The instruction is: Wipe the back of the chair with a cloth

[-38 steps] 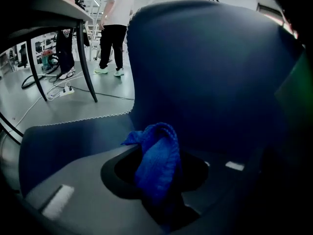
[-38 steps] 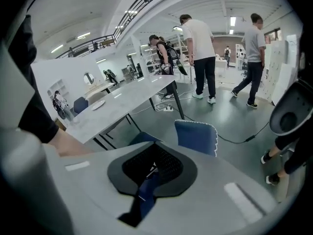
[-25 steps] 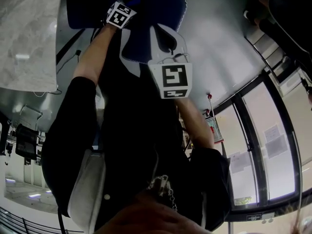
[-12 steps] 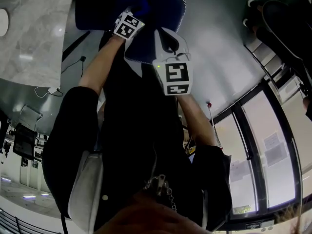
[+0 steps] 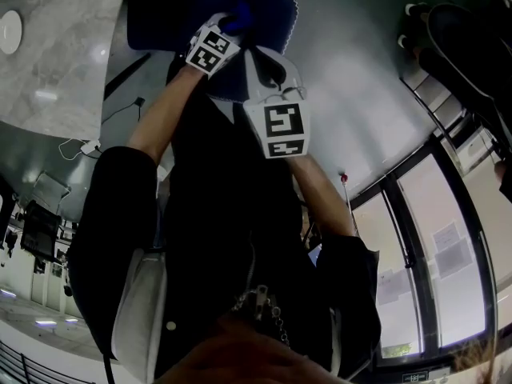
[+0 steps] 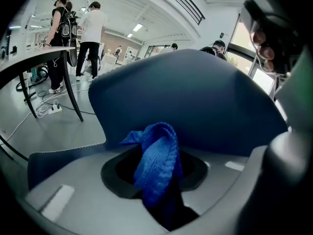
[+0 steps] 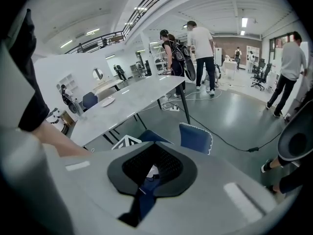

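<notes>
The chair's navy back [image 5: 264,6] fills the top of the head view and looms just ahead of the jaws in the left gripper view [image 6: 195,97]. My left gripper [image 5: 232,26] is shut on a bright blue cloth [image 6: 156,155], whose bunched end rests against the foot of the chair back. The cloth [image 5: 238,18] peeks out past the marker cube. My right gripper [image 5: 272,70] sits just right of the left one. Its jaws [image 7: 144,192] are shut on a dark blue strip of fabric [image 7: 146,185] with a small white tag. A navy panel with a scalloped edge [image 7: 195,136] lies just beyond.
A grey marble-topped table [image 7: 122,104] stands on thin black legs, with cables and a power strip [image 6: 51,109] on the floor under it. Several people stand behind it [image 7: 200,53]. Another dark chair [image 5: 464,38] and tall windows [image 5: 432,238] are to the right.
Both grippers shifted a little along the chair back. The left marker cube moved right and down, and the blue cloth's end now shows beyond it.
</notes>
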{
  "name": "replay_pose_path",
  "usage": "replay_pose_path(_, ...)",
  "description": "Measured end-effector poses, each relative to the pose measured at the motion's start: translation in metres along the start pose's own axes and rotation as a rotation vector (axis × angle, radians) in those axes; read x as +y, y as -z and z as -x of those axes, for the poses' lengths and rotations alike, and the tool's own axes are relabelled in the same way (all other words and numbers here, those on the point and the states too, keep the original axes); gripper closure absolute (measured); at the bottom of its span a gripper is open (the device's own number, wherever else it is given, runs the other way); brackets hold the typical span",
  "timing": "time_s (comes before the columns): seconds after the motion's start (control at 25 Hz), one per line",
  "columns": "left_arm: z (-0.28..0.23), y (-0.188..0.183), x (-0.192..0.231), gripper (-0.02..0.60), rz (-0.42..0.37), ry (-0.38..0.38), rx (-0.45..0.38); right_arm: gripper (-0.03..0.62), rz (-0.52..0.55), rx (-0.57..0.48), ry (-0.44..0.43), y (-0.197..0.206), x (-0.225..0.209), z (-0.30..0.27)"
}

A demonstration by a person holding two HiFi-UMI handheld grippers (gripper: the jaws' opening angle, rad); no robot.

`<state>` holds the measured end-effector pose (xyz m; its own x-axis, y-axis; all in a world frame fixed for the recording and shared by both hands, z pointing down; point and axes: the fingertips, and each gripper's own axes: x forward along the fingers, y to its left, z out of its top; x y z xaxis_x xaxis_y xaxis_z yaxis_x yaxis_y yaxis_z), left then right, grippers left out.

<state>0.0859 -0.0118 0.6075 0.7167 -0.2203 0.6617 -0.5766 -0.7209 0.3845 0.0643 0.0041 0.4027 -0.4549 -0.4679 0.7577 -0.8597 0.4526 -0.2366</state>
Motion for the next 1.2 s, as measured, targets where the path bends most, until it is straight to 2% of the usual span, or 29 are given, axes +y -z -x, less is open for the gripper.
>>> replay_pose_path(0.24, 0.018, -0.022, -0.011, 0.451, -0.017, 0.009, -0.057, 0.591, -0.003, -0.014, -0.014, -0.001, 0.01, 0.006)
replay_pose_path(0.44, 0.028, -0.038, -0.022, 0.451, -0.002, 0.004, -0.098, 0.591, -0.024, -0.019, 0.002, 0.002, -0.001, 0.012)
replay_pose_path(0.6, 0.038, -0.042, -0.021, 0.451, 0.021, 0.024, -0.136, 0.591, -0.042, -0.024, 0.014, 0.0, -0.002, 0.01)
replay_pose_path(0.68, 0.047, -0.043, -0.013, 0.449, 0.008, 0.01, -0.148, 0.591, -0.041, -0.027, 0.012, -0.004, 0.005, 0.005)
replay_pose_path(0.8, 0.05, -0.035, 0.014, 0.449, -0.023, -0.047, -0.128, 0.591, -0.042, -0.033, -0.007, -0.007, 0.02, -0.009)
replay_pose_path(0.96, 0.039, -0.009, 0.055, 0.449, -0.016, -0.085, -0.09, 0.591, -0.089, -0.035, -0.007, -0.007, 0.036, -0.037)
replay_pose_path(1.2, 0.011, 0.033, 0.079, 0.449, 0.012, -0.068, -0.058, 0.591, -0.107, -0.023, 0.061, 0.015, 0.033, -0.082)
